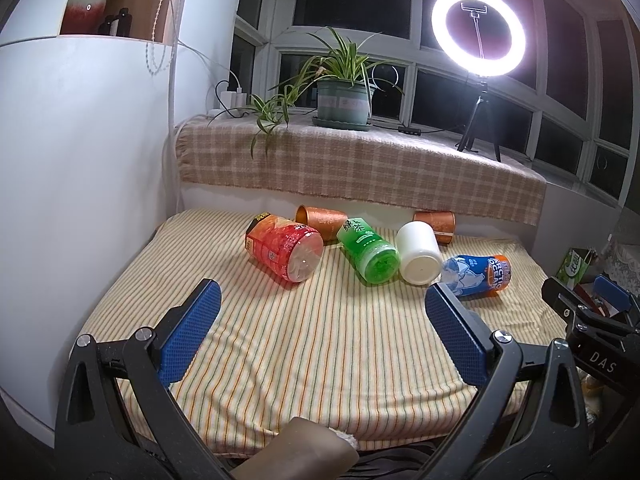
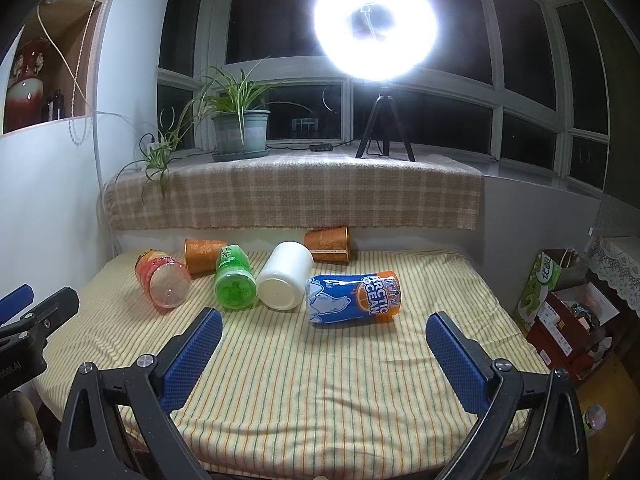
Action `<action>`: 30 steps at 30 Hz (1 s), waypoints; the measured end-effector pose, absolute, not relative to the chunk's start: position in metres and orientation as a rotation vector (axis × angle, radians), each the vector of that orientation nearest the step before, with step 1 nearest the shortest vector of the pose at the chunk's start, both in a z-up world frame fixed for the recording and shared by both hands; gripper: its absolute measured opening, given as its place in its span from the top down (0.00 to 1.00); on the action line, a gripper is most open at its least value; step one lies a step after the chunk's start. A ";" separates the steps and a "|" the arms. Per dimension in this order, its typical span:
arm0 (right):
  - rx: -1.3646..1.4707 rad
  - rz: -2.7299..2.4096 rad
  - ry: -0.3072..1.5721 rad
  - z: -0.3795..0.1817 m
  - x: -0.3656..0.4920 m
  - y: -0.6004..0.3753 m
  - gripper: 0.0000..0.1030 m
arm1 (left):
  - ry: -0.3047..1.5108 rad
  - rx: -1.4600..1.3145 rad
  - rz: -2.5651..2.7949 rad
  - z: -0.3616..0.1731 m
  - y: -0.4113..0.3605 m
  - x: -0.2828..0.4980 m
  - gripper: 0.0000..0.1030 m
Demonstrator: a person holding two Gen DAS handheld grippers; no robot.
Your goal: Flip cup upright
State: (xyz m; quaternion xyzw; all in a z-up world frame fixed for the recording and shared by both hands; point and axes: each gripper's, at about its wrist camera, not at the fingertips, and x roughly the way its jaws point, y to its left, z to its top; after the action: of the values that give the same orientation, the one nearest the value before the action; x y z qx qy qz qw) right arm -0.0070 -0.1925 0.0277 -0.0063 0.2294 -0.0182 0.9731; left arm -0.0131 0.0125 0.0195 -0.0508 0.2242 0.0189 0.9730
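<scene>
While both claws hover above the near edge of a striped cloth-covered tabletop (image 2: 320,380), neither has hold of anything: the left gripper (image 1: 322,336) and the right gripper (image 2: 324,356) each stand wide open, blue pads far apart.

Beyond them, toward the middle, four cups lie on their sides in a loose row. From left: a red translucent cup (image 2: 163,282), a green cup (image 2: 234,282), a white cup (image 2: 285,280), and a blue-and-orange "Arctic Ocean" cup (image 2: 354,297) just beside the white one. Two copper-coloured cups (image 2: 328,244) lie at the far edge. Behind, a checked sill holds a potted plant (image 2: 240,130) and a glaring ring light (image 2: 374,26).

The cups look light, thin-walled and probably slick; the blue one seems nearest the right claw. Gripping gently across its rounded body should allow tipping it upright without crushing.
</scene>
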 end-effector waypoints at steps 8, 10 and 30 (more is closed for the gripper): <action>-0.012 -0.034 0.465 0.027 -0.007 -0.192 0.00 | 0.451 -0.107 0.037 0.016 0.015 -0.013 0.00; -0.014 -0.033 0.466 0.026 -0.005 -0.192 0.00 | 0.452 -0.106 0.038 0.016 0.015 -0.014 0.00; -0.018 -0.028 0.475 0.022 -0.001 -0.191 0.00 | 0.454 -0.113 0.040 0.013 0.019 -0.014 0.00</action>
State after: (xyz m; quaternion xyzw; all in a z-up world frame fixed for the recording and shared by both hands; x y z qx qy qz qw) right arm -0.0011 -0.1906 0.0219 -0.0087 0.2355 -0.0138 0.9717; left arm -0.0136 0.0186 0.0129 -0.0562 0.2247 0.0196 0.9726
